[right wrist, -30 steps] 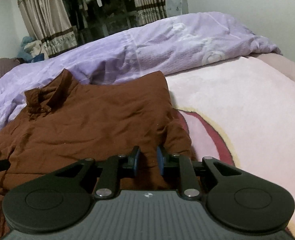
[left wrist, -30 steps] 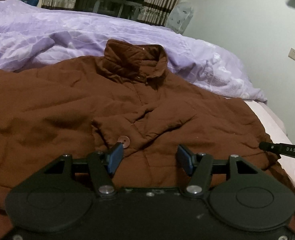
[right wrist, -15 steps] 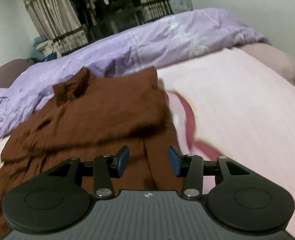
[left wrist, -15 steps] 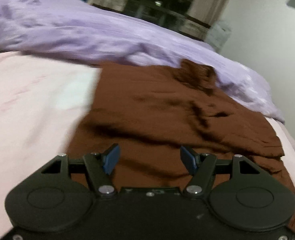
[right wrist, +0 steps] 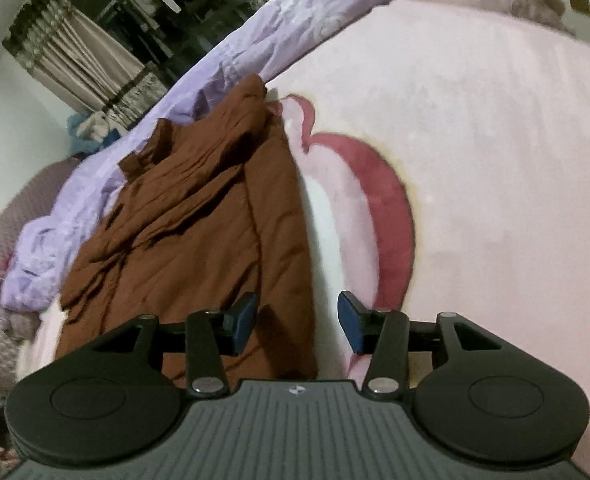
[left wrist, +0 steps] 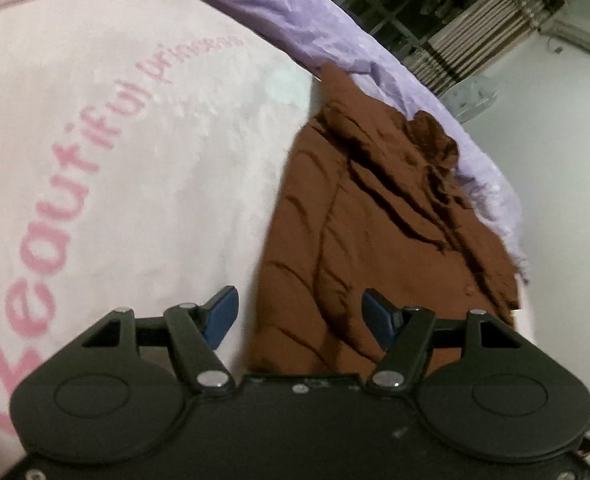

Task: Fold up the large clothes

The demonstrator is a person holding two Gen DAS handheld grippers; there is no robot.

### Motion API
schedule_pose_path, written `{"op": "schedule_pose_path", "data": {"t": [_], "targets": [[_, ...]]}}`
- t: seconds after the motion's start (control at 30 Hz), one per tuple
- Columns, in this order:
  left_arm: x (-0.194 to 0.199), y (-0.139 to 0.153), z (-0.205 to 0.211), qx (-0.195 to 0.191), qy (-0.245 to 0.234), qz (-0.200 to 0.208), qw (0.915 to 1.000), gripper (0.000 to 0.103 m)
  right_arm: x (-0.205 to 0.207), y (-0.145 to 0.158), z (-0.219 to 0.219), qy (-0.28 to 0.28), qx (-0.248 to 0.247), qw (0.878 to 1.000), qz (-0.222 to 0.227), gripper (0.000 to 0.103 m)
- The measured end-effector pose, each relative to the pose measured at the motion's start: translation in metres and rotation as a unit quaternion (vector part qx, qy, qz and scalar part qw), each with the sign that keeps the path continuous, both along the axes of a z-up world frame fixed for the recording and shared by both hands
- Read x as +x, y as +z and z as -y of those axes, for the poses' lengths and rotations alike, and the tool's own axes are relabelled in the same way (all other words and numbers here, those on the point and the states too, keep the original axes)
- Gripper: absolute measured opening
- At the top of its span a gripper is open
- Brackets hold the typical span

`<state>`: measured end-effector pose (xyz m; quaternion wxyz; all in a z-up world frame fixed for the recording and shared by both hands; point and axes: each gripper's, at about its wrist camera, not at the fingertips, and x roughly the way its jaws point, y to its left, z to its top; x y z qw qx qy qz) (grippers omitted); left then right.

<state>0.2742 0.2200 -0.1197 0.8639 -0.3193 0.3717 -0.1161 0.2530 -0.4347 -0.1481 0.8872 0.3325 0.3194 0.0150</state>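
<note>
1. Brown quilted collared jacket (left wrist: 379,224) lies centre frame on the pink plush blanket (left wrist: 135,160), sides folded inward.
2. Left gripper (left wrist: 299,316) and right gripper (right wrist: 297,320): jaws apart, empty.
3. Advice: pinch both hem corners evenly, then fold toward the collar.

The near hem of the brown padded coat (left wrist: 375,248) is hidden behind the black body of the left gripper (left wrist: 299,316), and behind the right gripper (right wrist: 297,320) in the other view. The pink plush blanket (left wrist: 115,168) carries blurred pink lettering (left wrist: 67,200), its near end cut off by the left edge. The lilac quilt (right wrist: 255,40) runs out of the picture at the far side. Items hanging beyond the striped curtains (right wrist: 83,60) are too dark and small to tell.
</note>
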Motion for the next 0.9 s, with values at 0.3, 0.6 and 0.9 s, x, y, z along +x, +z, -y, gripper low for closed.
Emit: {"op": "schedule_pose_path", "data": {"t": [0.3, 0.6, 0.9], "targets": [[0.007, -0.001, 0.016, -0.006, -0.014, 0.0, 0.9999, 0.067, 0.007, -0.005, -0.017, 0.015, 0.027, 0.999, 0.008, 0.062], [-0.001, 0.011, 0.022, -0.013, -0.008, 0.007, 0.9999, 0.013, 0.004, 0.003, -0.022, 0.005, 0.024, 1.0, 0.011, 0.012], [-0.061, 0.041, 0.033, -0.022, -0.002, 0.068, 0.9975, 0.009, -0.021, 0.026, 0.002, -0.009, 0.008, 0.999, 0.035, 0.009]]}}
